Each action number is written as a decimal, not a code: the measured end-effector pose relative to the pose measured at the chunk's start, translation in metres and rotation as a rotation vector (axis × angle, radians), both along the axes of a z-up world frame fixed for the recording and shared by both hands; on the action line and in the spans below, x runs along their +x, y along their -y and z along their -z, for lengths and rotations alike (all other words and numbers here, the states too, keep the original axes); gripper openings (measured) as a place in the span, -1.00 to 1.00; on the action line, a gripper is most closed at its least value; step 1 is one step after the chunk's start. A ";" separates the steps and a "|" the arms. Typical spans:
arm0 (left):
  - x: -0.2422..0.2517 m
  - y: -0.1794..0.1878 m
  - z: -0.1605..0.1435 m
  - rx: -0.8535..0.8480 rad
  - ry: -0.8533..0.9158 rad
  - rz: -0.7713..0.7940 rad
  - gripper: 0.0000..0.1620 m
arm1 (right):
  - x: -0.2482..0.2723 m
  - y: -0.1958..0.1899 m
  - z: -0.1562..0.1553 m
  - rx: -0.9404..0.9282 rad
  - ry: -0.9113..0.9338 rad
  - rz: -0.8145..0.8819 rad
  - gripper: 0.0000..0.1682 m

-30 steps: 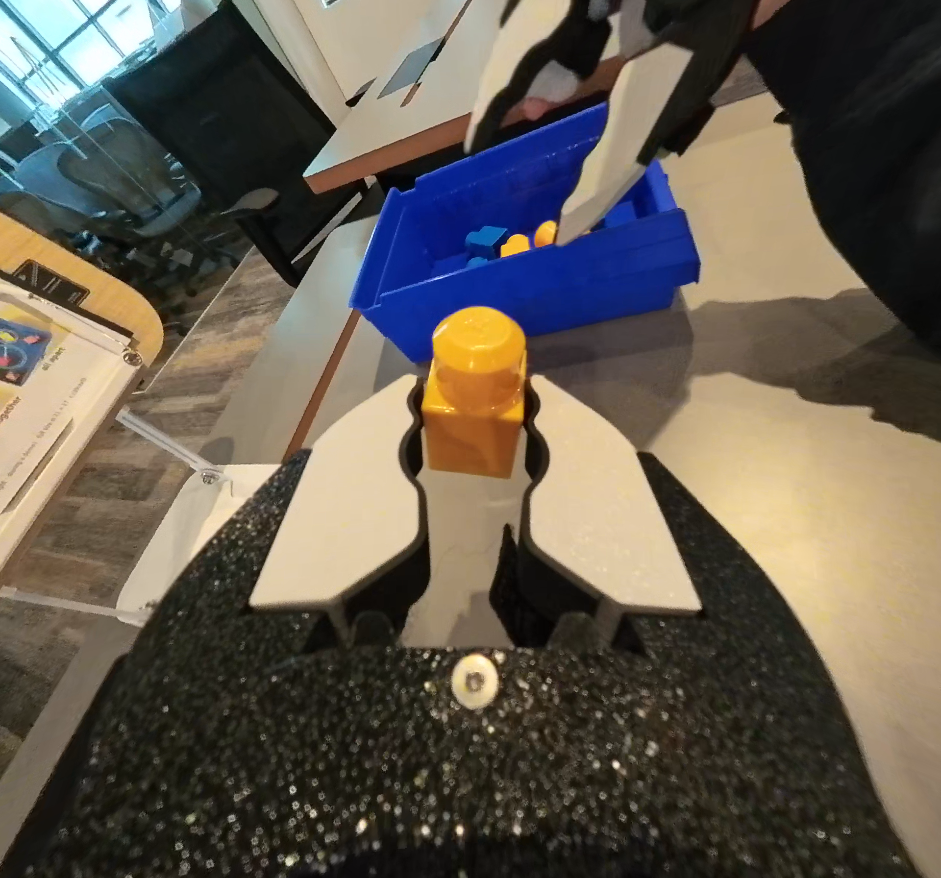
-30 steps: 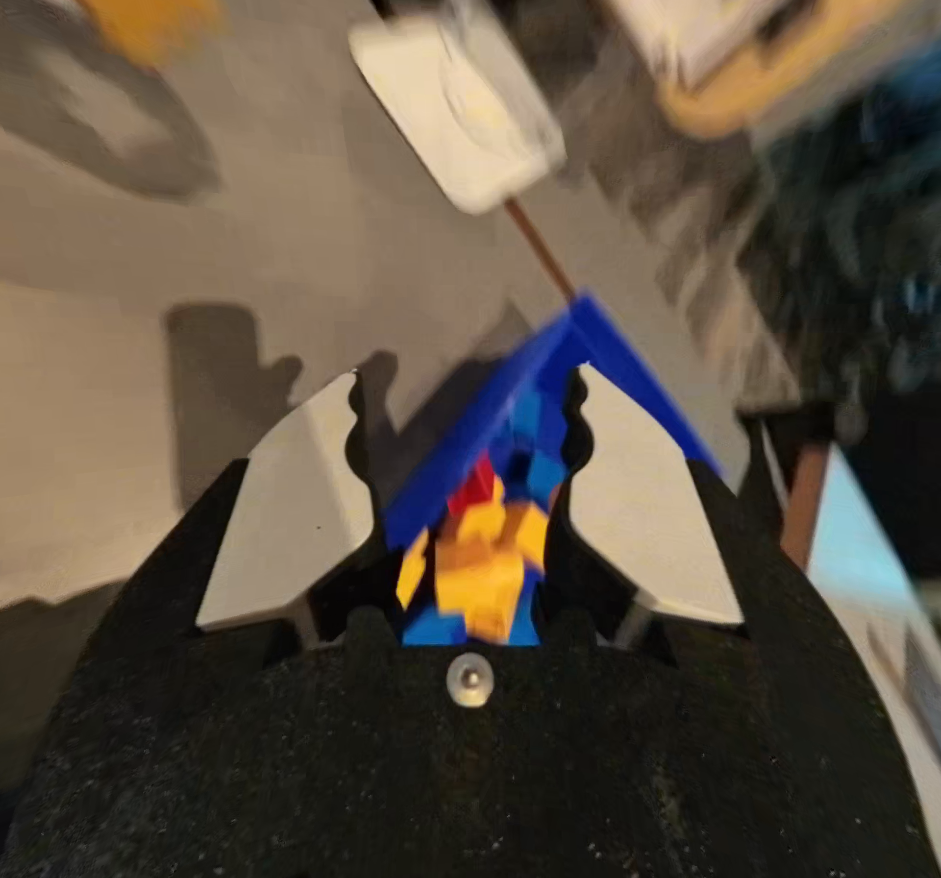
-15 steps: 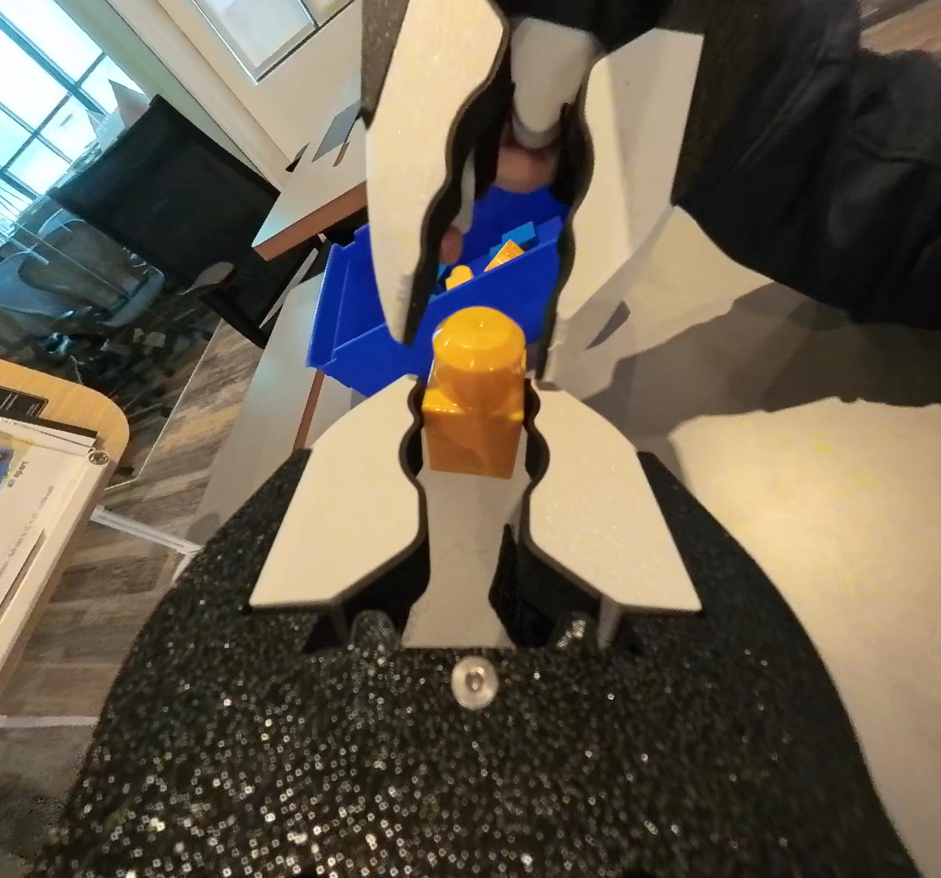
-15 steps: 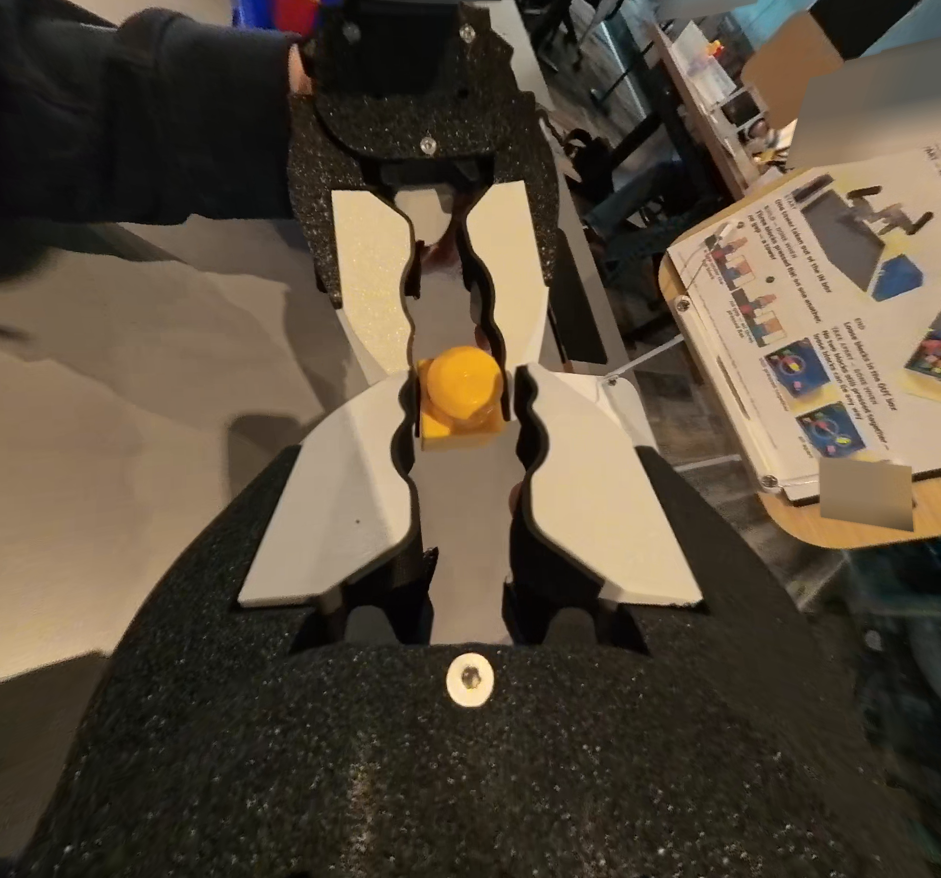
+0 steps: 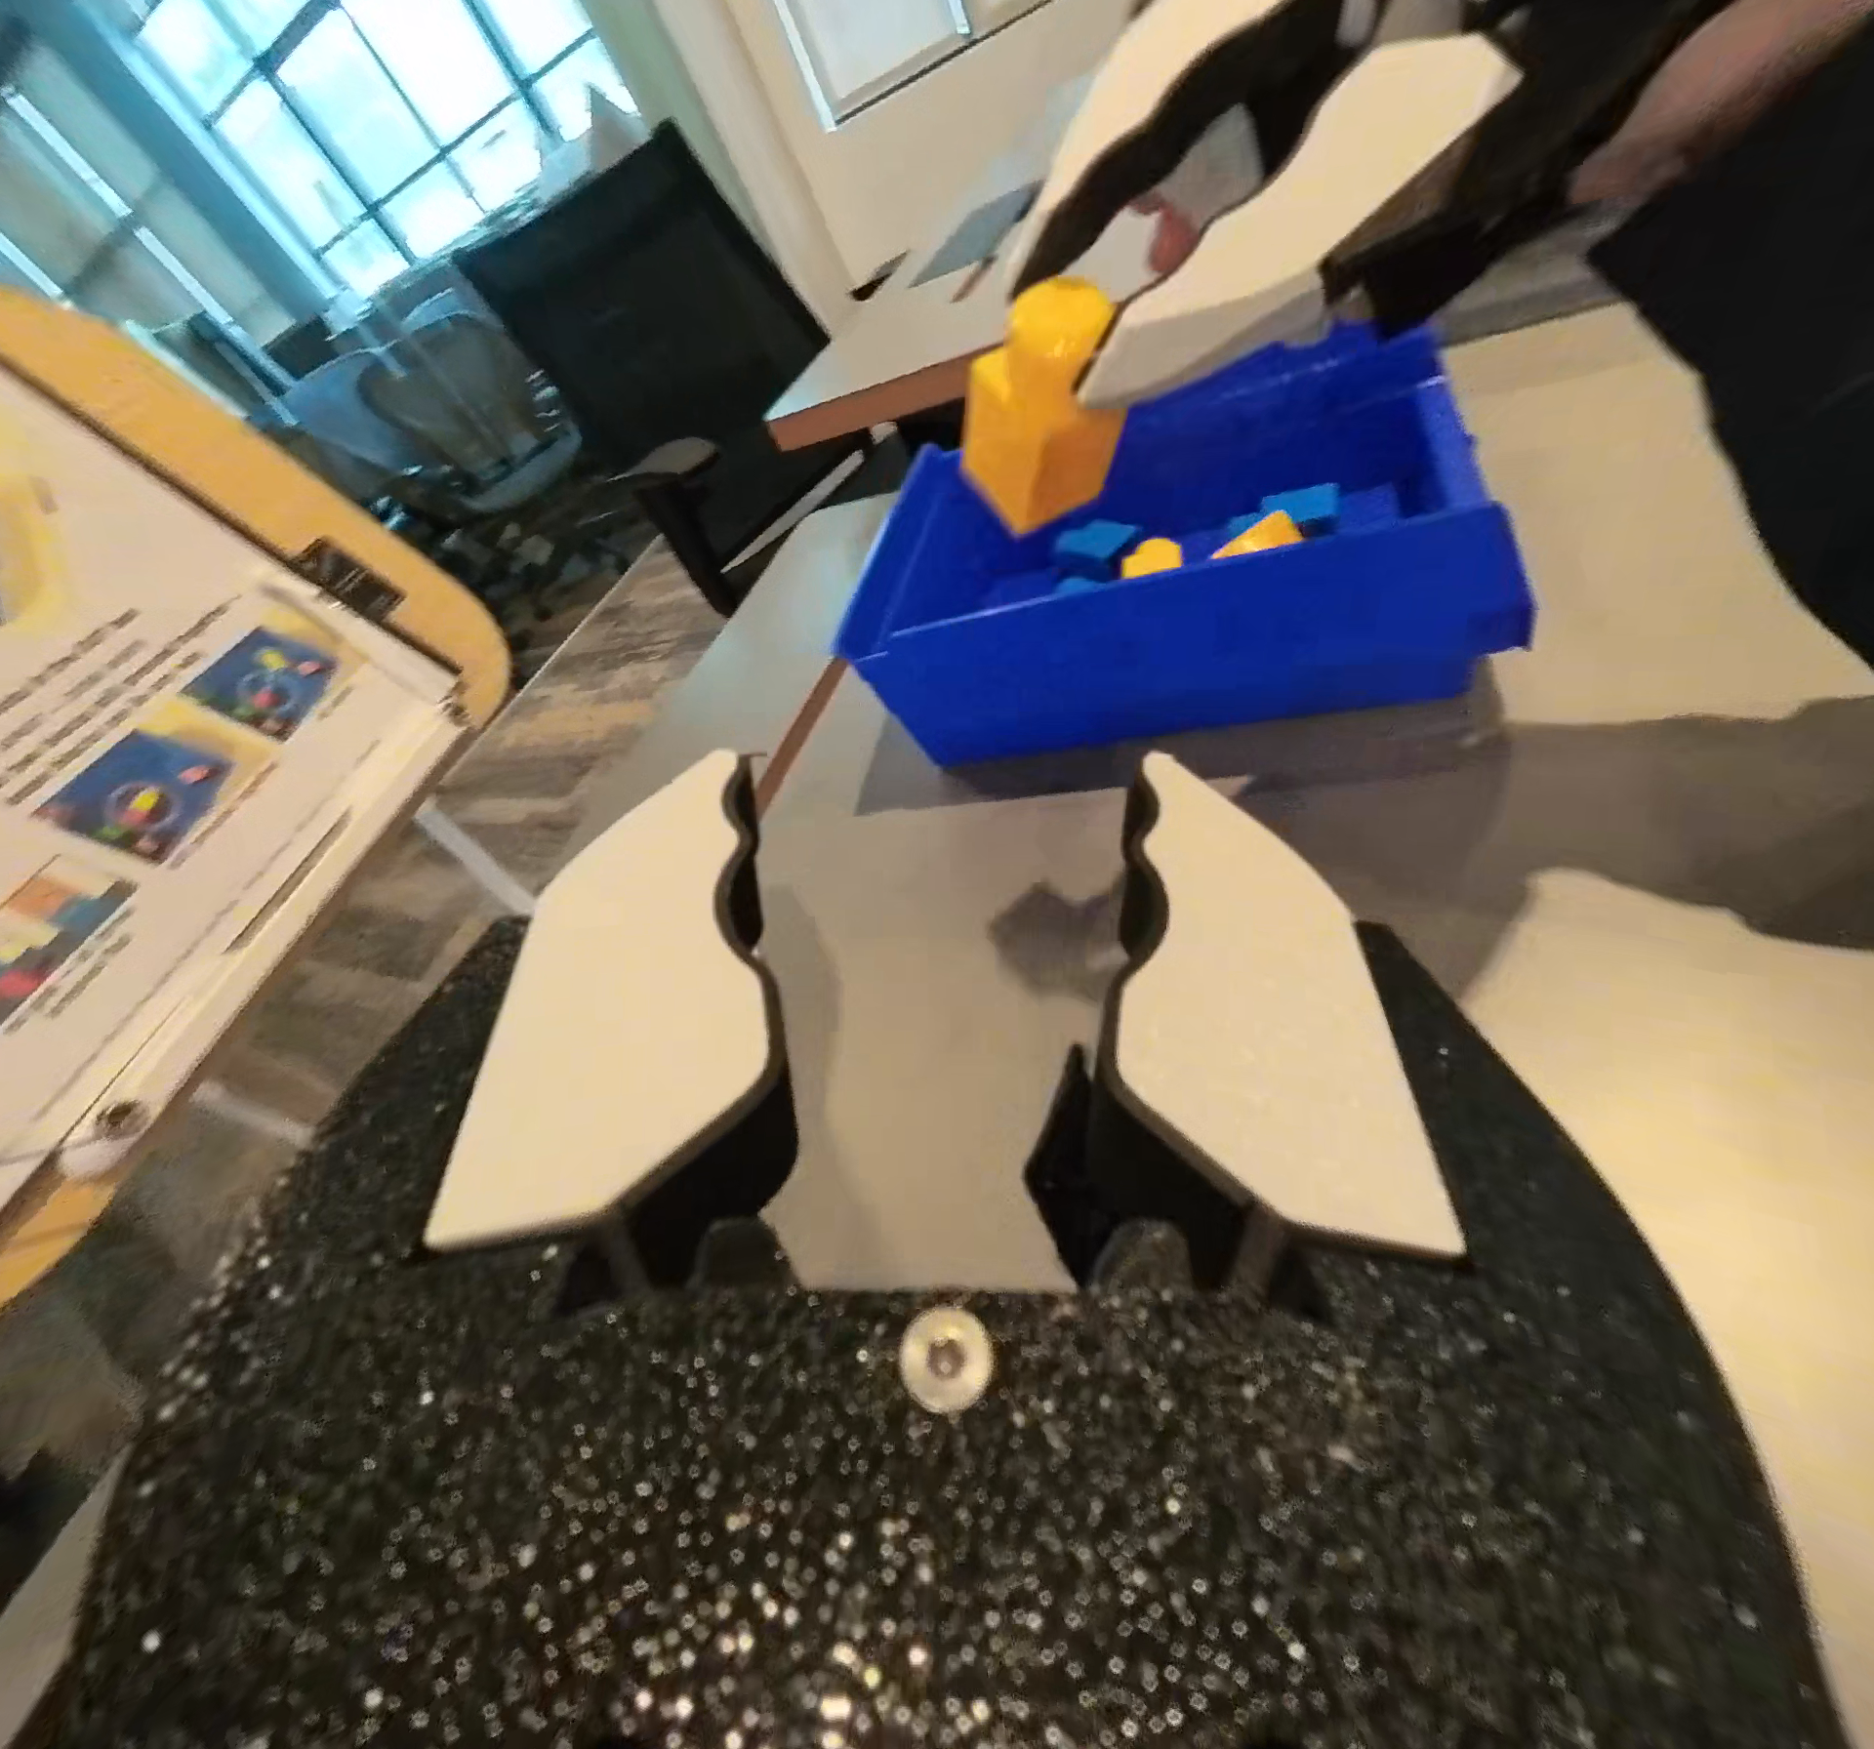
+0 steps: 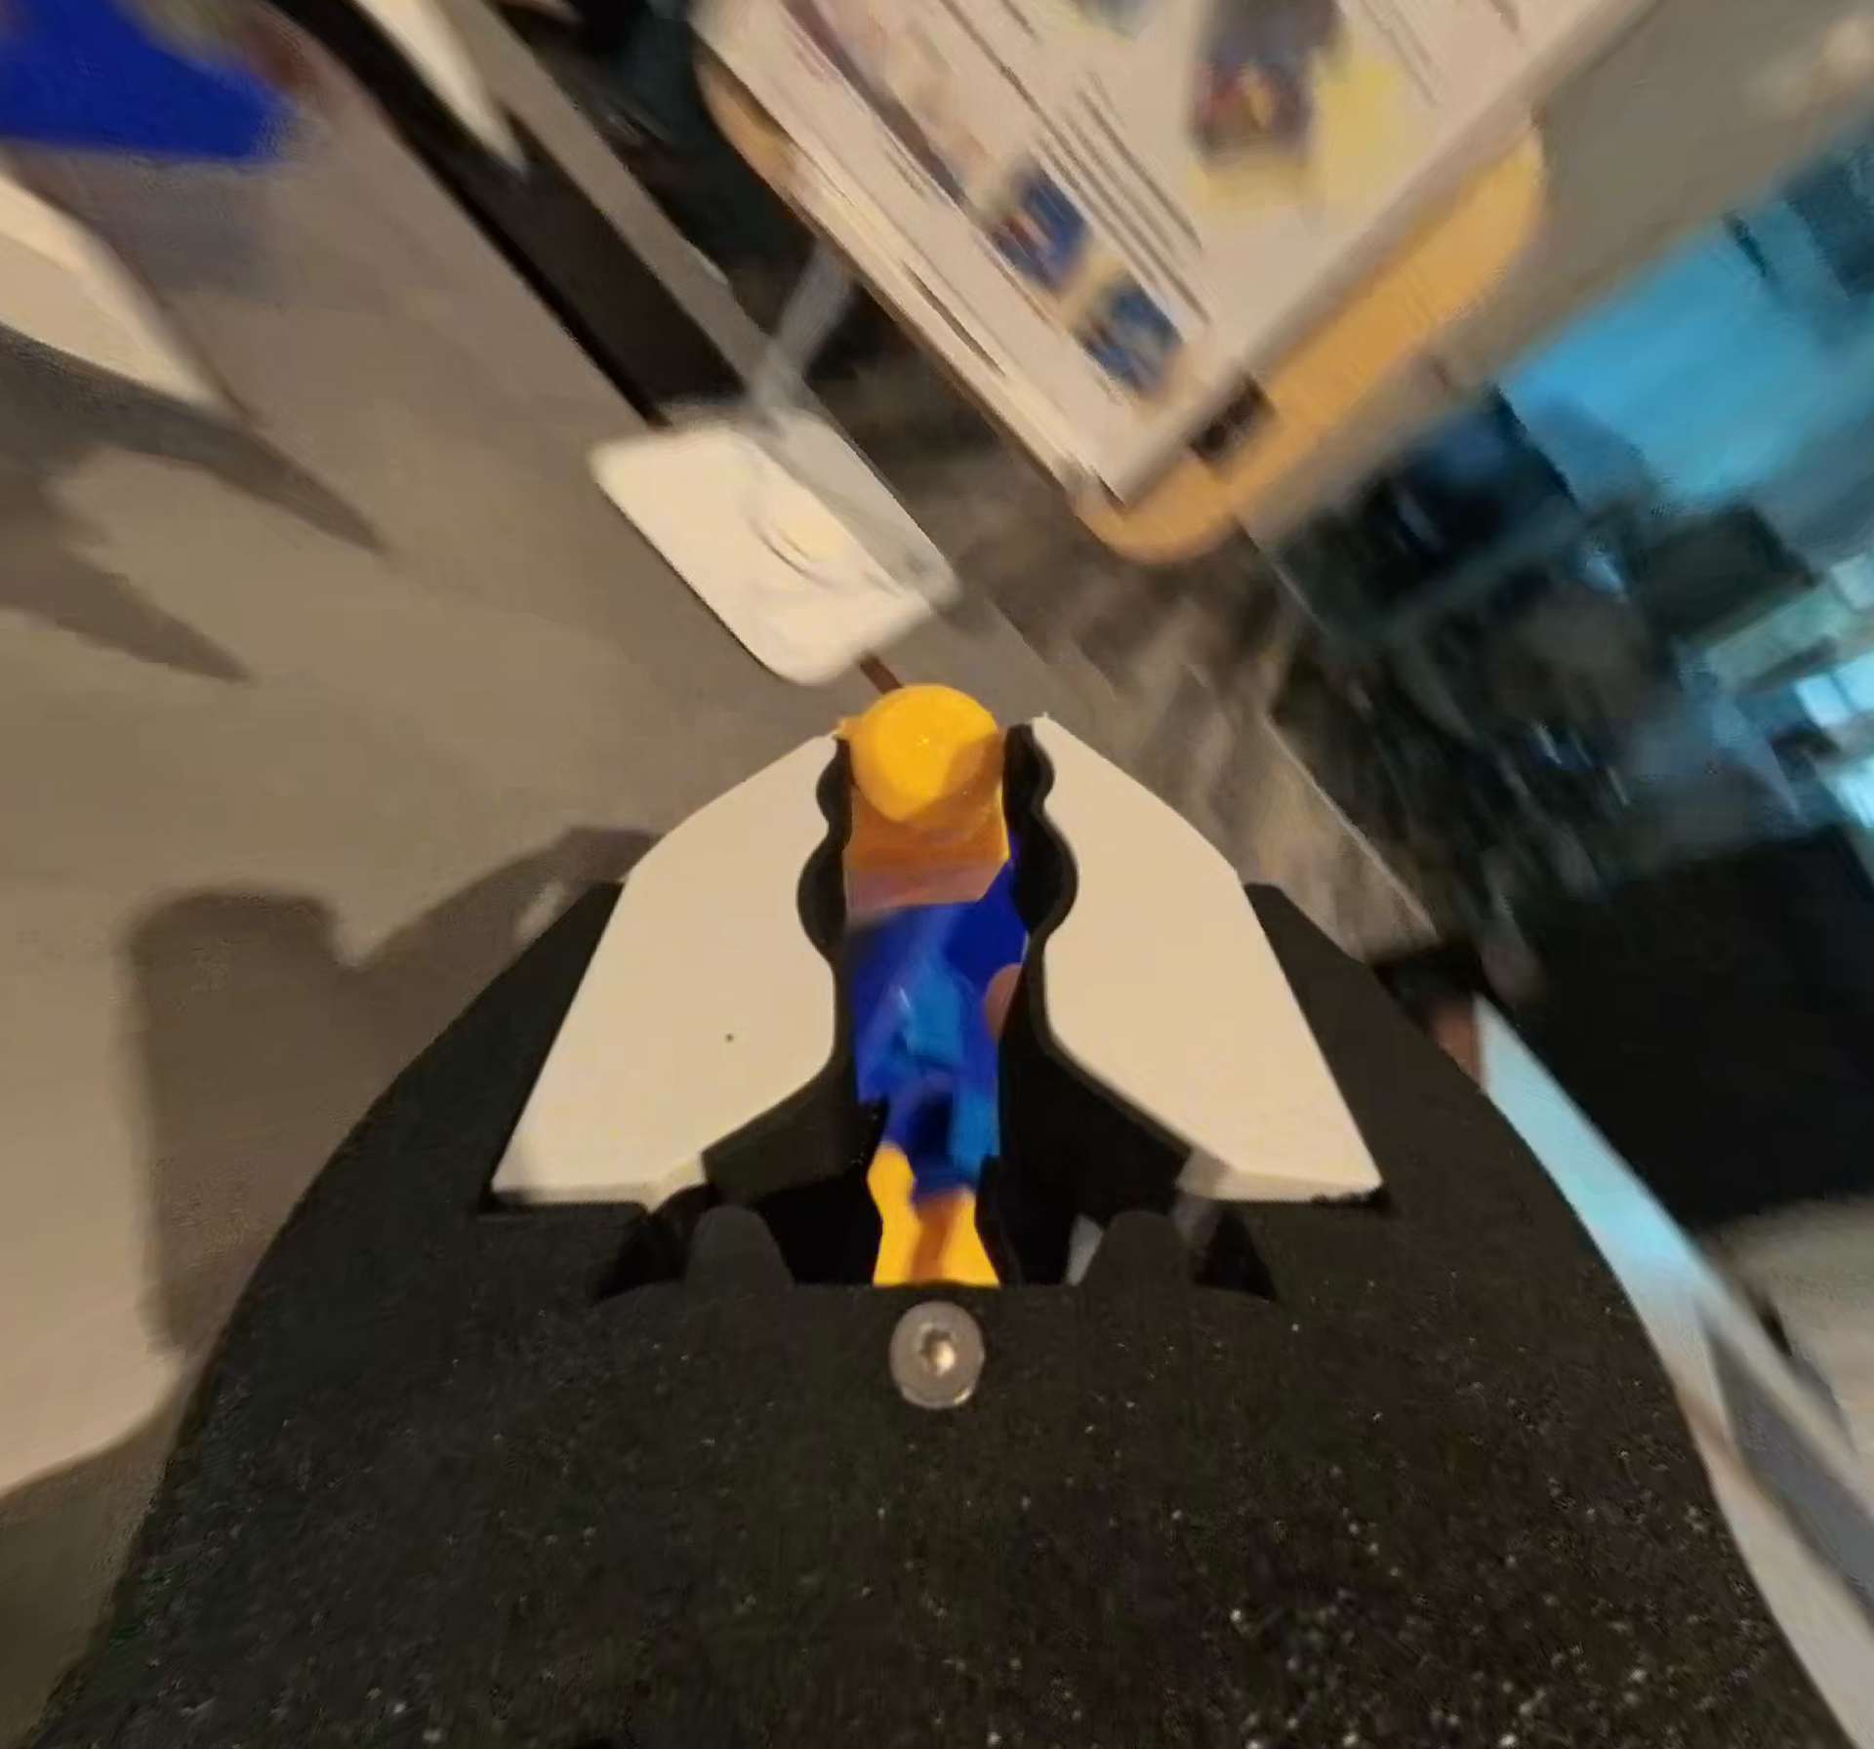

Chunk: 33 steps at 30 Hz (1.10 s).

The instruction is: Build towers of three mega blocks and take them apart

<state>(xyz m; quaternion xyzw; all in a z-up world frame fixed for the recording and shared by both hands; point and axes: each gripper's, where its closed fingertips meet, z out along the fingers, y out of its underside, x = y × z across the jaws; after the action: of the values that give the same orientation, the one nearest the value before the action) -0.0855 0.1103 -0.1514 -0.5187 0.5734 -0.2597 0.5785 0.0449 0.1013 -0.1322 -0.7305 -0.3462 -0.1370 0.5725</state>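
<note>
My right gripper [image 6: 925,767] is shut on a yellow mega block [image 6: 918,788] by its stud. In the left wrist view that same gripper [image 5: 1075,331] holds the yellow block [image 5: 1039,423] in the air above the left end of the blue bin [image 5: 1166,656]. The bin holds several blue and yellow blocks [image 5: 1257,534]; in the blurred right wrist view they show between the fingers [image 6: 933,1041]. My left gripper [image 5: 938,788] is open and empty above the grey table [image 5: 1623,1041], in front of the bin.
A board with printed instruction sheets [image 5: 152,737] stands off the table's left edge; it also shows blurred in the right wrist view [image 6: 1115,179]. A white base plate [image 6: 771,554] lies by that edge. Office chairs [image 5: 487,443] stand beyond. A dark-sleeved arm [image 5: 1744,230] is at the right. The gap from one gripper's tips to the other's is roughly 12 cm.
The yellow block passed from my left gripper to my right one. My left gripper opened and drew back. My right gripper shut on the block's stud and carried it over the bin.
</note>
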 end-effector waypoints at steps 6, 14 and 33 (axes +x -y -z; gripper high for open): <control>-0.011 -0.020 0.001 -0.022 0.009 -0.104 -0.23 | 0.120 0.005 0.073 -0.336 0.088 0.511 -0.66; -0.023 -0.039 -0.001 -0.057 0.034 -0.223 -0.33 | 0.114 -0.012 0.081 -0.358 -0.085 0.512 0.08; -0.406 -0.032 -0.002 -0.254 -0.076 -1.612 -0.40 | 0.013 -0.016 -0.019 0.128 -0.145 0.038 -0.32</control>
<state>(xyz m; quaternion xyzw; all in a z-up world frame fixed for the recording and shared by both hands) -0.4917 0.1425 -0.1494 -0.8418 0.0096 0.1908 0.5048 0.0577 0.1176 -0.1131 -0.7069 -0.2805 -0.1161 0.6388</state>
